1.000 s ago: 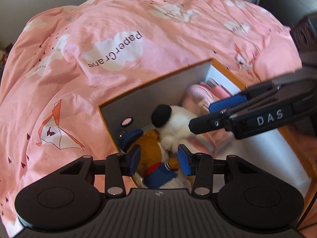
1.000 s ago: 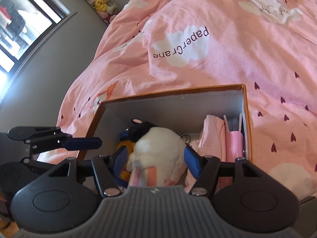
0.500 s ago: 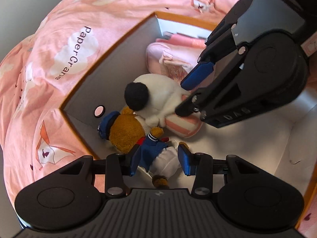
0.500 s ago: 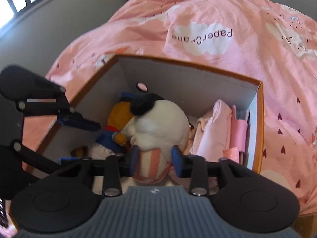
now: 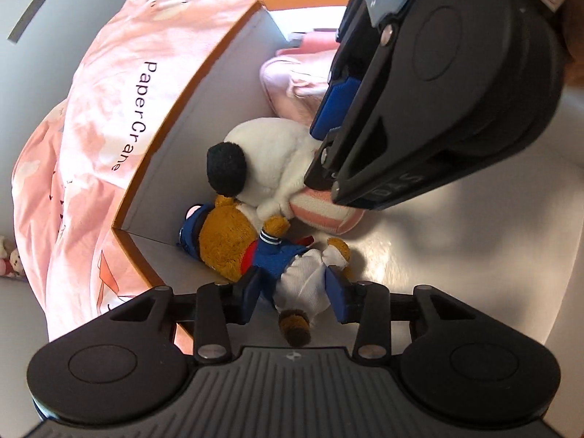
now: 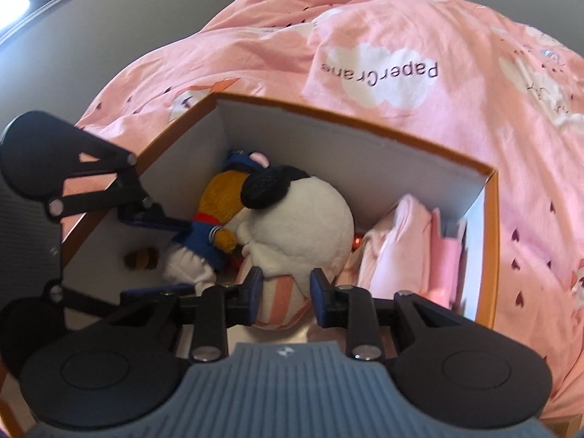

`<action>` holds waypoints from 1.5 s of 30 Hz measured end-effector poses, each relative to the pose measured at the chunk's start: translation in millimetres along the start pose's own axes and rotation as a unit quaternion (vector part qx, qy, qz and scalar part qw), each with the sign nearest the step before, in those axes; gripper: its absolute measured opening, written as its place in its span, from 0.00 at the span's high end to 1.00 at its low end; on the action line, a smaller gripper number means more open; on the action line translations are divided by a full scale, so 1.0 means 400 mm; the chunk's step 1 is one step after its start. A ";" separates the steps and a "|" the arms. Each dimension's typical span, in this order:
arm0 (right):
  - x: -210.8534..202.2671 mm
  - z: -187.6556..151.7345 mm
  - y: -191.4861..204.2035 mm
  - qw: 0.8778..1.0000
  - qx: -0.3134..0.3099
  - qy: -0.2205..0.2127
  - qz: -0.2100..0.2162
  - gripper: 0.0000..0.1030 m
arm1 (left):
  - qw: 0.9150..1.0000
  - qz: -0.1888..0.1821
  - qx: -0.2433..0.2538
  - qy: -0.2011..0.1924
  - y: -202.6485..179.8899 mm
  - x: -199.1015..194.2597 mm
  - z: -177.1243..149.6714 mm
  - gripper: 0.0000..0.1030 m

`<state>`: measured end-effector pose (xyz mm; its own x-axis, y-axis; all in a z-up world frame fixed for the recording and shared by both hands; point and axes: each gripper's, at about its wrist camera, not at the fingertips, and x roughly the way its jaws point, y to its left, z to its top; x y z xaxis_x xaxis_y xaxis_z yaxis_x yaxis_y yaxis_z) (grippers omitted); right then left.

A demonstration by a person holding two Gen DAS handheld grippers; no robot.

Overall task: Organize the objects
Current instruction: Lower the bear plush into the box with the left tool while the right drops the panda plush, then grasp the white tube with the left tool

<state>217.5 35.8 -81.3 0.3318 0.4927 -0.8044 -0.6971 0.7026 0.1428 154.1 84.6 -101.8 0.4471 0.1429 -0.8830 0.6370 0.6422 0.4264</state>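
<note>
Left gripper (image 5: 294,292): closing on the brown plush bear in a blue sailor jacket (image 5: 255,244), lower centre, inside the orange-rimmed white cardboard box (image 5: 189,84).
Right gripper (image 6: 284,292): closing, pinching the white plush dog with a black ear (image 6: 303,226) by its striped body.
Risk: the soft plush could slip free if lifted together, since the toys overlap.

Bright daylight, fisheye-warped edges, soft shadows
</note>
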 end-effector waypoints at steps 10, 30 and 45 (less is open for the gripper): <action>-0.006 0.006 -0.001 1.000 0.005 0.000 0.008 0.71 | 1.000 0.003 -0.018 -0.016 0.011 -0.002 -0.010 0.47; -0.394 -0.127 -0.120 0.979 0.106 -0.165 -0.060 0.63 | 0.965 -0.064 -0.189 -0.173 -0.015 -0.290 0.021 0.47; -0.469 -0.432 -0.268 0.958 0.243 -0.075 -0.135 0.63 | 0.953 -0.207 -0.100 -0.196 -0.319 -0.311 0.200 0.49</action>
<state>120.3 -220.6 -45.5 0.5710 0.3022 -0.7633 -0.2068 0.9527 0.2225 67.5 -75.4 -30.8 0.4095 -0.4218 -0.8090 0.6944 0.7192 -0.0235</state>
